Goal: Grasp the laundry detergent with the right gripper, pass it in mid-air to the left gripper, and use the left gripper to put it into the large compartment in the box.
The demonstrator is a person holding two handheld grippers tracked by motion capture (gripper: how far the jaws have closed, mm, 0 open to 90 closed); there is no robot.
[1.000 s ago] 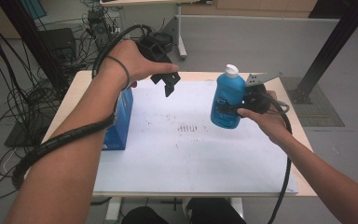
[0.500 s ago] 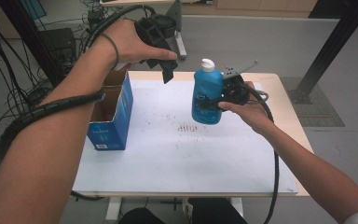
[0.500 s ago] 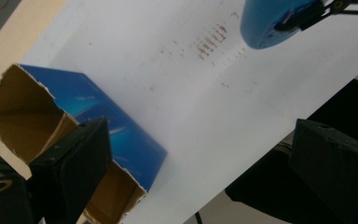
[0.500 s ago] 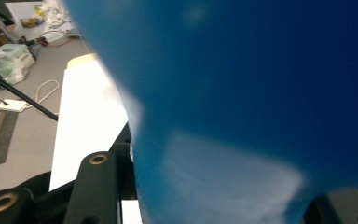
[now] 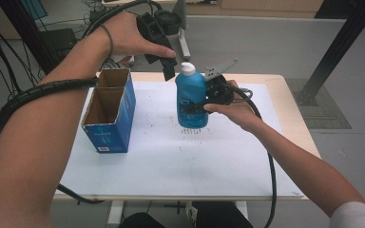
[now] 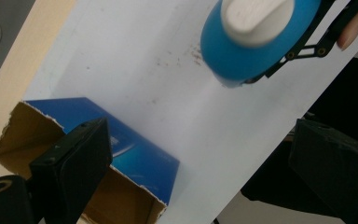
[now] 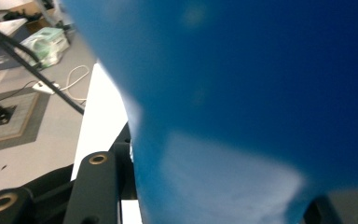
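1. the right gripper is clamped on the lower body of the blue bottle; the bottle is held upright and lifted clear of the white mat, near the middle of the table.
2. the left gripper is spread with nothing between its jaws; it hangs just above and to the left of the white cap, pointing down, and in the left gripper view the cap sits ahead of the open jaws.
3. the step in hand is judged to be bringing the bottle to the open blue carton, which stands on the mat well to the bottle's left, its top flaps open and its inside empty.
4. the bottle is best kept vertical during the carry, since a low side grip lets a tall body tip.
5. the base should be lined up over the carton's mouth before any lowering, so the cardboard rim is not caught.
6. the carton is light and could slide; it may need steadying by the free gripper at its wall.
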